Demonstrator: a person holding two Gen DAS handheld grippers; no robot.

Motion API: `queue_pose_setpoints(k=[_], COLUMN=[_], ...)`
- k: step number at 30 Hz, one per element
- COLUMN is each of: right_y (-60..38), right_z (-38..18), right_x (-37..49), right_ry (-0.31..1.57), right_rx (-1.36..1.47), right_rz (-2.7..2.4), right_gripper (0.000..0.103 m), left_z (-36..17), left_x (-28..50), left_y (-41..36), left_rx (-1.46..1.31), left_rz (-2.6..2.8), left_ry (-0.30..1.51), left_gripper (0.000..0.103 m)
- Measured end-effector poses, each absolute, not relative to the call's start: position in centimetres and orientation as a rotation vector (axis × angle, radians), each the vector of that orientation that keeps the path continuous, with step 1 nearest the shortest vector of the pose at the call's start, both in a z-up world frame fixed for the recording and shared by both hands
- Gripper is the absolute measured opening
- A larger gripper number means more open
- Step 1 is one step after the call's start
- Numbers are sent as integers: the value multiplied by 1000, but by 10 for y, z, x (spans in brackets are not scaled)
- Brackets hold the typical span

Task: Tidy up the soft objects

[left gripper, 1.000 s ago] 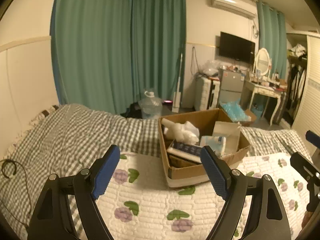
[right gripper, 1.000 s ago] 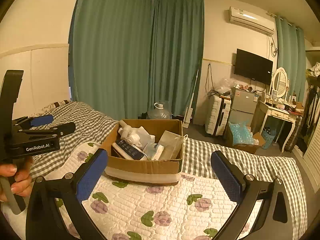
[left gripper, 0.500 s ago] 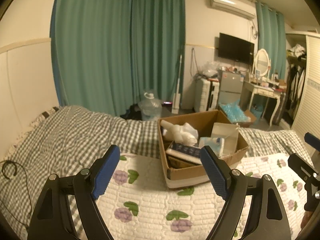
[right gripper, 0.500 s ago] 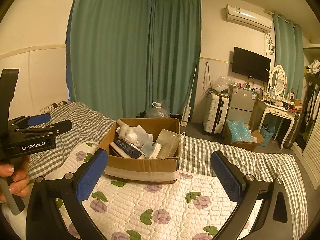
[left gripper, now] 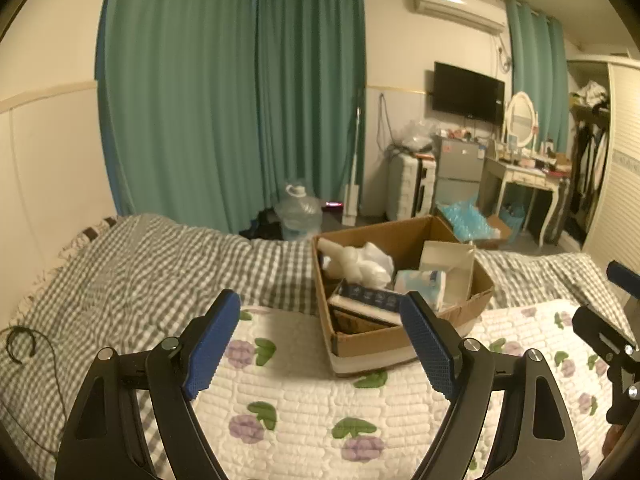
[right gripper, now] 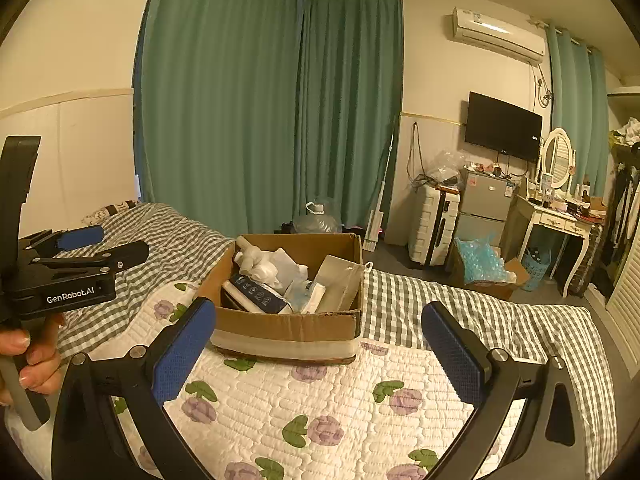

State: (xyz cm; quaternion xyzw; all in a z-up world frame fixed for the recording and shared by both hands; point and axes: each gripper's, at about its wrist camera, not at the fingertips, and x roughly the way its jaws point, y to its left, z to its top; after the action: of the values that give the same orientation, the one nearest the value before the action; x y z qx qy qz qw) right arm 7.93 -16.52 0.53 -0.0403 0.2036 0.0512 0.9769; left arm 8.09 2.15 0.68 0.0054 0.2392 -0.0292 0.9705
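Both grippers hang over the bed here, and the left gripper [left gripper: 320, 344] has its blue pads spread wide with nothing but the flower-print quilt [left gripper: 304, 408] showing between them. Same story on the right gripper [right gripper: 320, 354]: jaws wide apart, empty, pointing across the quilt. Straight ahead sits the open cardboard box [right gripper: 288, 326], resting on the bed where the quilt meets the grey checked blanket [right gripper: 460, 304]. Inside the box, a white plush toy [right gripper: 256, 262] lies at the far left corner, a dark blue-labelled pack [right gripper: 256, 294] rests below it, a soft pale blue-white packet [right gripper: 308, 294] is just beside that, and a white paper bag [right gripper: 340, 286] leans against the right wall. From the right wrist view, a hand [right gripper: 28, 354] grips the left tool's handle at the frame's left edge. Beyond the bed, a water jug [left gripper: 298, 214] stands on the floor by the green curtains [left gripper: 240, 100]
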Motion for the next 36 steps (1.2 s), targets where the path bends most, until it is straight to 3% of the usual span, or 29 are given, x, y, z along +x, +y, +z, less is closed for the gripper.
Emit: queue_pose_setpoints(k=[36], right_y=[-163], right_z=[-5], right_x=[78], right_ry=[449], right_rx=[-73], right_rz=[111], right_gripper=[103], left_z=[5], left_x=[76], left_y=[16], left_rx=[69], left_rz=[-86], left_ry=[481], left_gripper=[84])
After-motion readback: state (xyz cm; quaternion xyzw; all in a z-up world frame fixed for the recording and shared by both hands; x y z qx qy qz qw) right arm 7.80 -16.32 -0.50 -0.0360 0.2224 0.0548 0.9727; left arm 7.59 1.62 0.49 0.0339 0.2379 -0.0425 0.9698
